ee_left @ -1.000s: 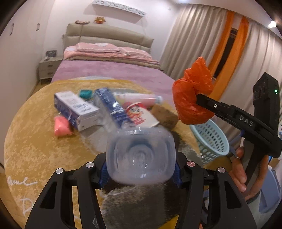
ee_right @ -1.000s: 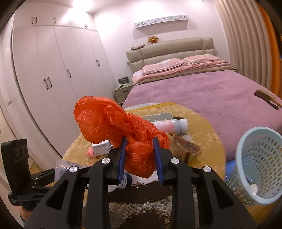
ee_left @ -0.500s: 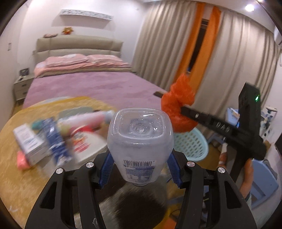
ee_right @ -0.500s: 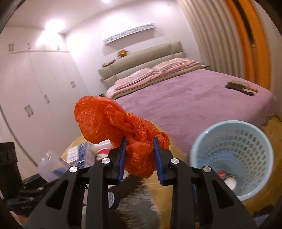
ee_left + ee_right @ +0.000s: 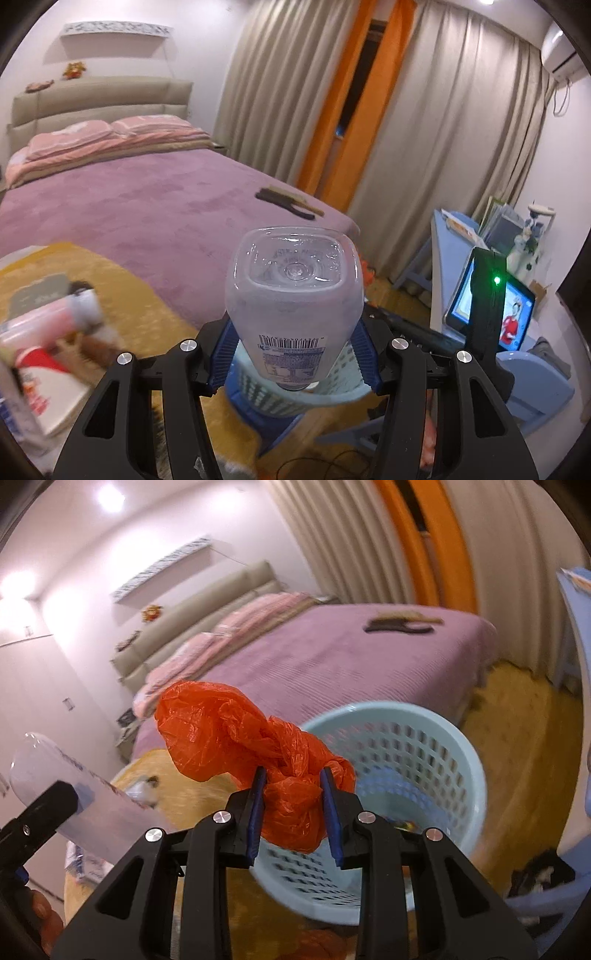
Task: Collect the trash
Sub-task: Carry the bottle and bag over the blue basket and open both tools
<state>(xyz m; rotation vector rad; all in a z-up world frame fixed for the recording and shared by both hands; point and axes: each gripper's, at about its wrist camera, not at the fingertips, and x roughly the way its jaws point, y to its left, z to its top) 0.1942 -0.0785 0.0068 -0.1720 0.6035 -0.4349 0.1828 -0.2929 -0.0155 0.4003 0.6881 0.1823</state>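
Now we hold two pieces of trash near the pale blue basket (image 5: 413,760). Our left hand-held gripper (image 5: 293,354) clamps a clear plastic bottle (image 5: 293,295); our right hand-held gripper (image 5: 293,805) pinches a crumpled orange bag (image 5: 236,734) above the basket's rim. Neither is dropped yet. Something small already lies inside, and packets (image 5: 40,362) remain on the yellow worktop (image 5: 122,291).
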